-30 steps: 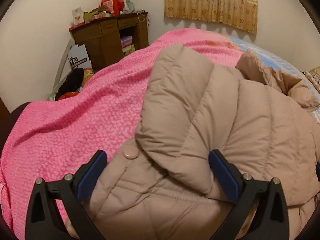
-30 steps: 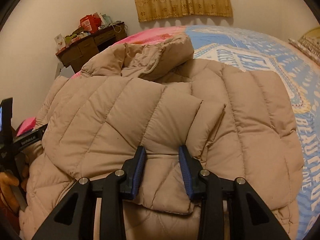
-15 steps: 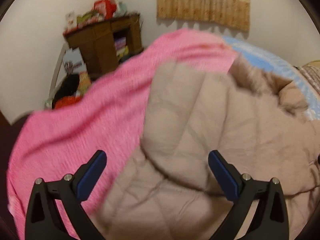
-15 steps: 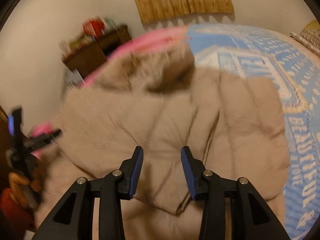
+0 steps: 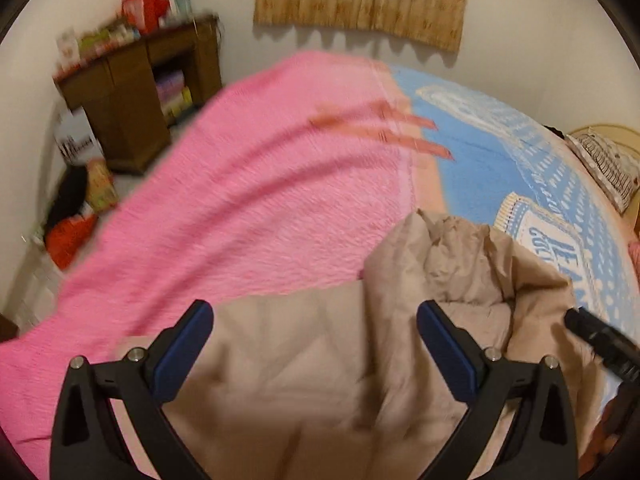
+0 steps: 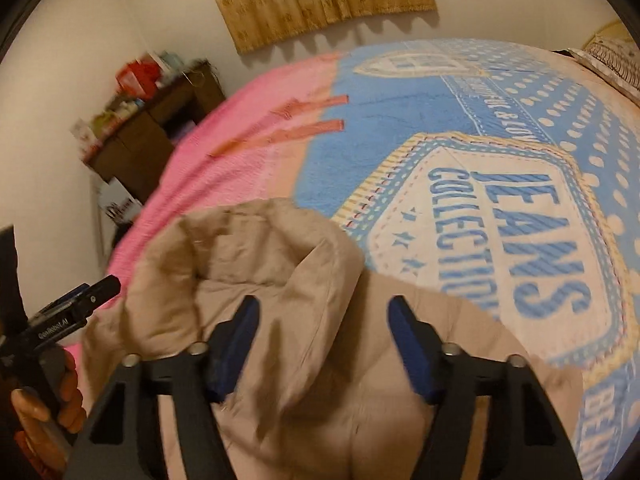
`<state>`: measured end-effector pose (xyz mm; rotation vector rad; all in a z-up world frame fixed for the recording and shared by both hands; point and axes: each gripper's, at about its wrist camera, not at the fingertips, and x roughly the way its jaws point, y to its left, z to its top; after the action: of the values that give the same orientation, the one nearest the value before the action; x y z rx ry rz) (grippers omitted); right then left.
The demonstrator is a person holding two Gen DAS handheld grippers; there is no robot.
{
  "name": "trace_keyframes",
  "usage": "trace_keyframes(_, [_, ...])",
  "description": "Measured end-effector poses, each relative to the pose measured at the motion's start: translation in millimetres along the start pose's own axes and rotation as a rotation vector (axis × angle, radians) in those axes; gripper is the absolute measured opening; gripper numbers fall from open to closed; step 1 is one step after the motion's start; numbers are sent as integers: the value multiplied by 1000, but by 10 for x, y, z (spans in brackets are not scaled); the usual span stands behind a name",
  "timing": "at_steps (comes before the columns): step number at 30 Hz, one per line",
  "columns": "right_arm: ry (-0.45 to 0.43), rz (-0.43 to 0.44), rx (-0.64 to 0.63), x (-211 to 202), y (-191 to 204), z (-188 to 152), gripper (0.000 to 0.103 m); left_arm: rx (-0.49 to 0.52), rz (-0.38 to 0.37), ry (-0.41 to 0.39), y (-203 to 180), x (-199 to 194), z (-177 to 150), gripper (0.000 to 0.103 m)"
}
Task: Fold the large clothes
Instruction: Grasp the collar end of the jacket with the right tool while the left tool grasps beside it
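Note:
A beige quilted puffer jacket lies folded on the bed, its hood bunched at the far end. My left gripper hovers over the jacket's near part, jaws wide open with nothing between them. In the right wrist view the same jacket fills the bottom, with the hood rising at the left. My right gripper hangs above it, open, its pads clear of the fabric. The left gripper shows at the left edge, held by a hand. Both views are motion-blurred.
A pink blanket covers the bed's left half and a blue printed blanket the right. A wooden desk cluttered with items stands against the far wall, with bags on the floor beside it. A pillow lies at the far right.
Both grippers have pulled back and risen away from the jacket, which now sits lower and smaller in both views. The right jaws have spread wider. The left jaws stay wide.

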<state>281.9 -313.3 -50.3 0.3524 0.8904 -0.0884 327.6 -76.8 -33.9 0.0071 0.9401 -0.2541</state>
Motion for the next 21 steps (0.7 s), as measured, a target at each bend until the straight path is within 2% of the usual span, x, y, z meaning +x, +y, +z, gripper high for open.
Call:
trace_keyframes(1, [22,-16,-9,69,1,8,40,-6,-13,15,-36,85,1,103])
trace_keyframes(2, [38,-31,-22,124,15,0,32,-5,-15,24,-82,139,-3,103])
trace_keyframes(3, [40,-43,-50,152,45,-22,19,3,-18,30,-138,193,-5,100])
trace_keyframes(4, [27,-55,-71,135,78,-45,16,15,-16,28,-202,216,1,96])
trace_keyframes(5, [6,-66,-98,95,106,-77,15,39,0,16,-259,225,-9,81])
trace_keyframes(6, [-14,-71,-125,37,124,-114,12,68,29,6,-309,216,-24,61])
trace_keyframes(7, [-26,-76,-132,-9,125,-141,11,84,37,8,-332,194,-40,49])
trace_keyframes(8, [-39,-80,-137,-71,119,-172,10,88,19,24,-326,177,-60,25])
trace_keyframes(9, [-49,-79,-140,-132,104,-200,10,81,-3,34,-290,146,-63,15])
trace_keyframes(10, [-59,-78,-143,-195,79,-229,9,71,-21,33,-253,96,-77,15])
trace_keyframes(15, [-76,-104,-108,-359,-112,-386,9,71,-2,-55,-99,-270,-198,8])
trace_keyframes(18, [-56,-105,-52,-294,-257,-527,9,49,43,-99,70,-401,-306,7])
trace_keyframes(21, [-45,-112,-20,-120,-366,-710,9,5,85,-37,238,-205,-415,7])
